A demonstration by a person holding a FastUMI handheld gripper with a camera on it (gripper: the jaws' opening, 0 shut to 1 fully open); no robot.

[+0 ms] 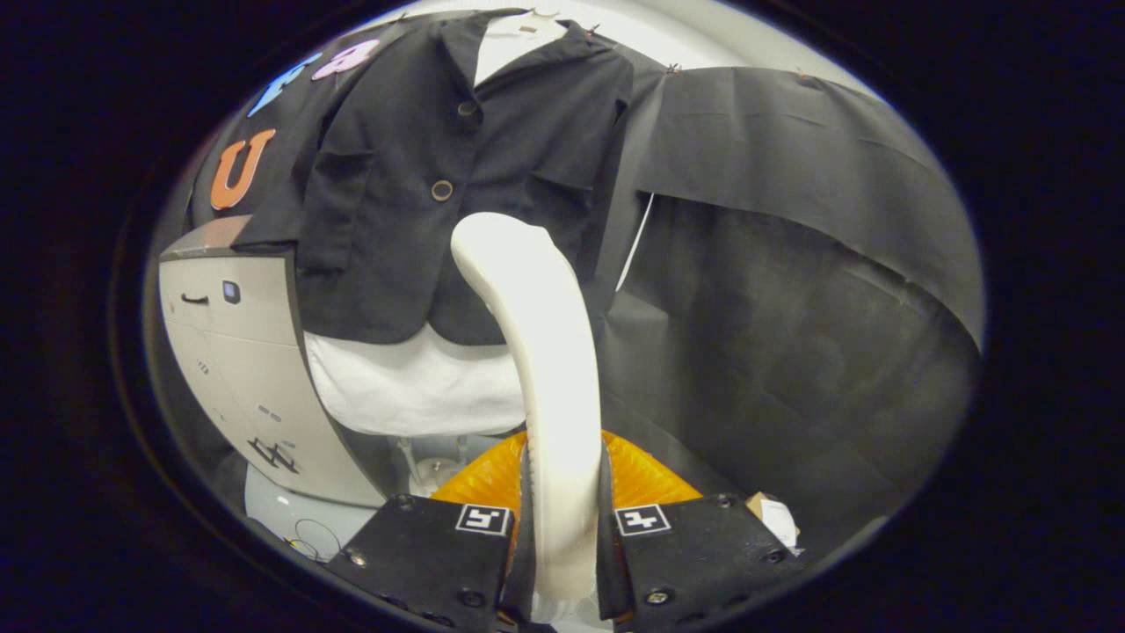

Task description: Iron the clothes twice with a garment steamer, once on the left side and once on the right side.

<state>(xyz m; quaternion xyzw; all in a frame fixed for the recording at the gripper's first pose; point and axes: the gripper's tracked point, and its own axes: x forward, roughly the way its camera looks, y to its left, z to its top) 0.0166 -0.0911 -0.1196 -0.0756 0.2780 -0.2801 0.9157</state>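
The tongs (562,519) are closed on the steamer (536,352), both fingers pressing against the sides of its pale, curved handle low in the middle of the frame. The handle rises from between the fingers and bends toward the upper left, its rounded head ending in front of the lower part of the jacket (439,176). The dark jacket hangs in the upper middle of the frame, buttoned, with two round buttons showing down its front and a pocket flap on each side. Under it a white garment (413,382) shows at the collar and below the hem. An orange ribbed part (488,479) sits just behind the fingers, on either side of the handle. A pale cabinet (237,369) stands at the left of the frame, beside the jacket. Black cloth (791,264) covers the right side.
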